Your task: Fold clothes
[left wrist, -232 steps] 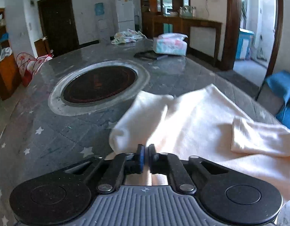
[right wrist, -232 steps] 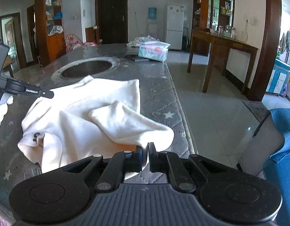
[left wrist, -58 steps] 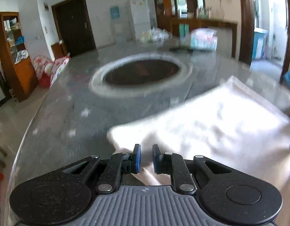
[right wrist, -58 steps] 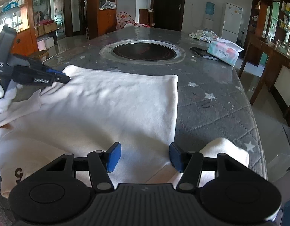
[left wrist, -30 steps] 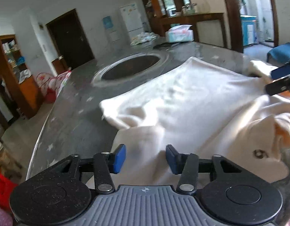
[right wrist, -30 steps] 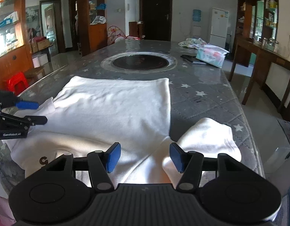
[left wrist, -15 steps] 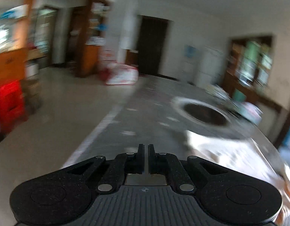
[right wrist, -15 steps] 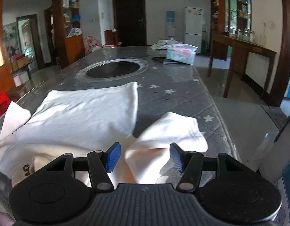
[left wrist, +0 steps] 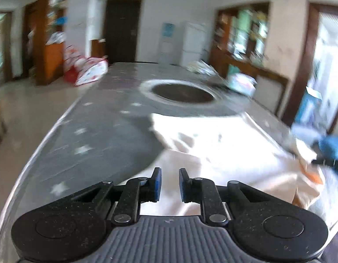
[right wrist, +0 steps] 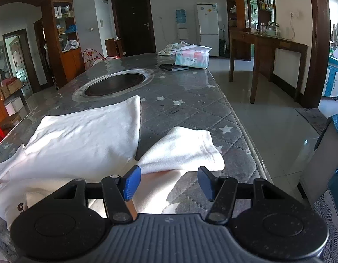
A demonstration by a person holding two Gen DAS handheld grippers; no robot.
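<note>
A cream long-sleeved top lies spread flat on the grey star-patterned table. One sleeve lies off to the right near the table's edge. My right gripper is open and empty, hovering just above where that sleeve joins the body. In the blurred left wrist view the top fills the near right. My left gripper is partly open with a narrow gap, empty, over the garment's near left edge. The right gripper's blue tip shows at the far right.
A round dark recess sits in the table beyond the top. A tissue box, a dark flat object and a heap of cloth stand at the far end. The table edge drops to tiled floor on the right.
My left gripper has swung back from the room toward the table and opened from shut to a narrow gap. My right gripper stays open and has moved closer over the right sleeve.
</note>
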